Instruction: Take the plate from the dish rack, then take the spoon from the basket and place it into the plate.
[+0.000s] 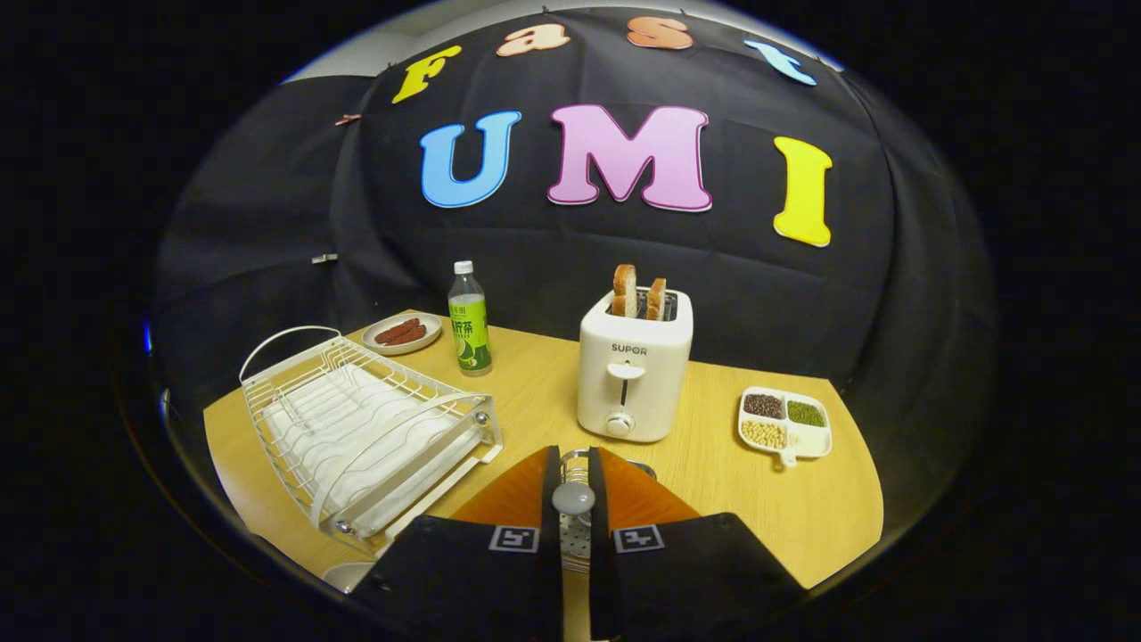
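From my remote station I find the tool (573, 526) drawn nearly closed, its two fingers pressed against the rounded end of the spoon (572, 497) from either side. The spoon's end stands up between the fingertips, so I judge it is gripped there to lift straight out. Directly under and just beyond the fingers, a metal wire basket (578, 464) shows through the gap; the spoon appears to rise from it, though I cannot tell how much of its length remains inside.

The dish rack (357, 428) sits on the bench (767, 499) at ten o'clock from the fingers, near them, its slots holding no plate that I can make out. A pale curved rim (343, 575) shows at eight o'clock, low beside the tool; it may be the plate set down close for an easy drop, but too little is visible to confirm.

Beyond the fingers at twelve o'clock stands a toaster (633, 374) with two bread slices (637, 294) upright in its slots. A bottle (469, 321) stands at eleven o'clock, and a small dish of sausages (402, 333) lies just beside it, farther back. A divided tray of beans (786, 423) rests at two o'clock, well apart from the rack.

Assessment: the spoon stage is in hand. The next move calls for a clean vertical lift clear of the basket wires, then a carry toward eight o'clock. Risk: the smooth rounded end could slip between the fingers.
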The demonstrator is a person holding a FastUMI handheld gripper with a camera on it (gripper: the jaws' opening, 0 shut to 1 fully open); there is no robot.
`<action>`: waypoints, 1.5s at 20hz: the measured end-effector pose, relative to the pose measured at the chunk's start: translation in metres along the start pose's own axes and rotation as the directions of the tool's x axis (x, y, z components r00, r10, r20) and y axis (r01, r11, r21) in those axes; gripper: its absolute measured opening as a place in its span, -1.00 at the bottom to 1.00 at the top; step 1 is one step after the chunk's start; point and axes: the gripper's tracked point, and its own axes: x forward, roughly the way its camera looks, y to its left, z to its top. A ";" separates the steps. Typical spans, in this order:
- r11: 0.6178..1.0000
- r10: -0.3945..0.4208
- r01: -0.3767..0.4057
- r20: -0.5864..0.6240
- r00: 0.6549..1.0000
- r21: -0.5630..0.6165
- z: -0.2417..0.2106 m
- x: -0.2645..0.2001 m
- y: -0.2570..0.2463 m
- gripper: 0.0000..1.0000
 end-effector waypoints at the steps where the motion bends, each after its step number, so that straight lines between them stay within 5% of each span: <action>1: 1.000 -0.001 0.001 0.000 1.000 0.014 0.004 0.000 -0.006 -0.69; 7: 0.999 0.046 -0.046 0.065 0.997 0.011 0.046 -0.023 -0.011 -0.77; 14: 0.972 0.211 -0.218 0.081 0.974 0.089 0.079 -0.078 0.023 -0.77; 22: 0.915 0.401 -0.399 -0.023 0.916 0.064 0.029 -0.126 0.077 -0.77; 30: 0.887 0.452 -0.459 -0.097 0.887 -0.058 -0.035 -0.122 0.105 -0.76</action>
